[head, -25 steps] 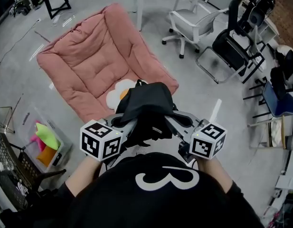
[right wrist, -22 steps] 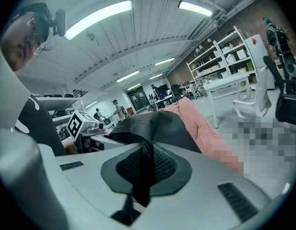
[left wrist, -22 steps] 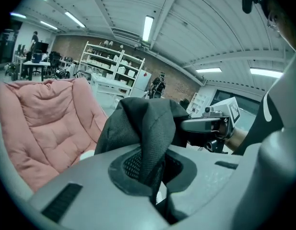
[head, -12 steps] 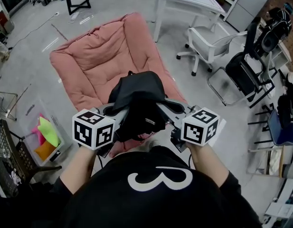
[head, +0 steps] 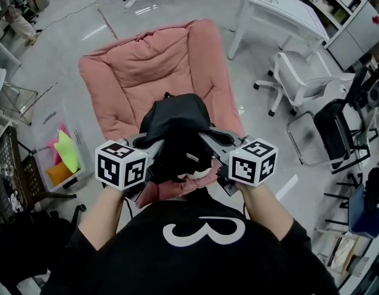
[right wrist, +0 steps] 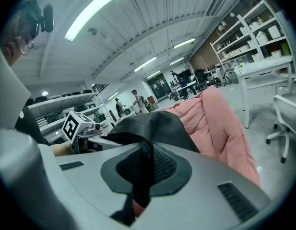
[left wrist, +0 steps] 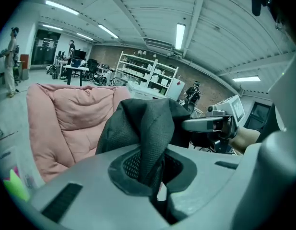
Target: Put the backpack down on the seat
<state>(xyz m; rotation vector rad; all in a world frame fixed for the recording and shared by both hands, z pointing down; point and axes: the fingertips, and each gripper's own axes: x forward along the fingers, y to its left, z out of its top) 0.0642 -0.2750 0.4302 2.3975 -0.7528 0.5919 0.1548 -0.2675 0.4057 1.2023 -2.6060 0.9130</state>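
A black backpack [head: 177, 131] hangs in the air between both grippers, over the near edge of a pink cushioned seat [head: 152, 72] on the floor. My left gripper [head: 153, 146] is shut on a black strap of the backpack [left wrist: 150, 138]. My right gripper [head: 206, 141] is shut on another strap of the backpack [right wrist: 145, 164]. The pink seat [left wrist: 61, 119] shows behind the bag in the left gripper view, and the same seat [right wrist: 215, 119] lies to the right in the right gripper view.
A clear bin [head: 57, 158] with bright items sits left of the seat. A white table [head: 281, 5] and white office chair [head: 300, 82] stand at the right, with black chairs [head: 336, 128] further right. A person [head: 14, 14] stands far back left.
I have come closer to the pink seat with the backpack; the bag now hangs over its near edge. Both grips are unchanged.
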